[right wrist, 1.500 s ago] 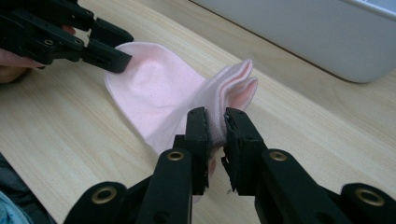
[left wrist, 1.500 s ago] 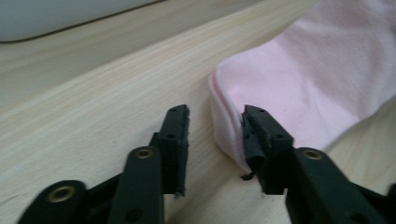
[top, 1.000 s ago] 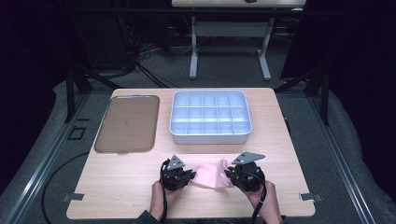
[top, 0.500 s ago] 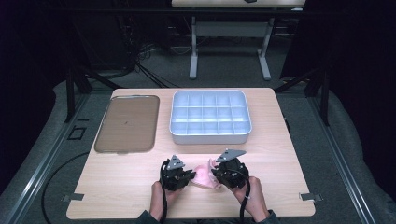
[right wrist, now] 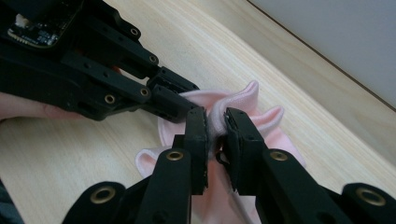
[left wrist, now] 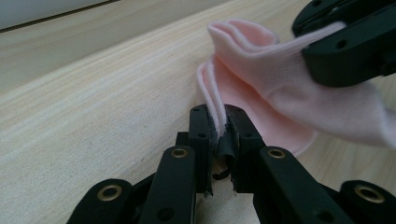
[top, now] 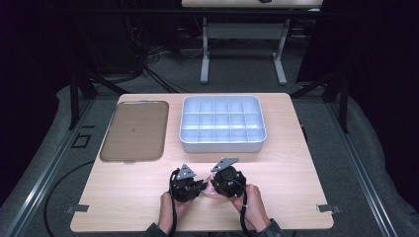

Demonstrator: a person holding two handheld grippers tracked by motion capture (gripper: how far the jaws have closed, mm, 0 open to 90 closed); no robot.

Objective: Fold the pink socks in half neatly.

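Observation:
A pink sock (left wrist: 261,88) (right wrist: 243,105) lies bunched on the wooden table (top: 123,192) near its front edge. My left gripper (top: 202,185) (left wrist: 219,121) is shut on one edge of the sock. My right gripper (top: 211,183) (right wrist: 215,123) is shut on another fold of it, right beside the left one. In the high view the two grippers almost touch, and only a sliver of the sock (top: 208,190) peeks out between them. The right gripper's jaws show at the top right of the left gripper view, clamped on the cloth.
A white compartment tray (top: 222,144) stands at the back middle of the table. A flat brown tray (top: 134,131) lies at the back left. Hands hold both grippers at the front edge. A second table's legs stand beyond the far edge.
My right gripper has moved left toward the left gripper, bunching the pink sock between them. The left gripper has stayed put.

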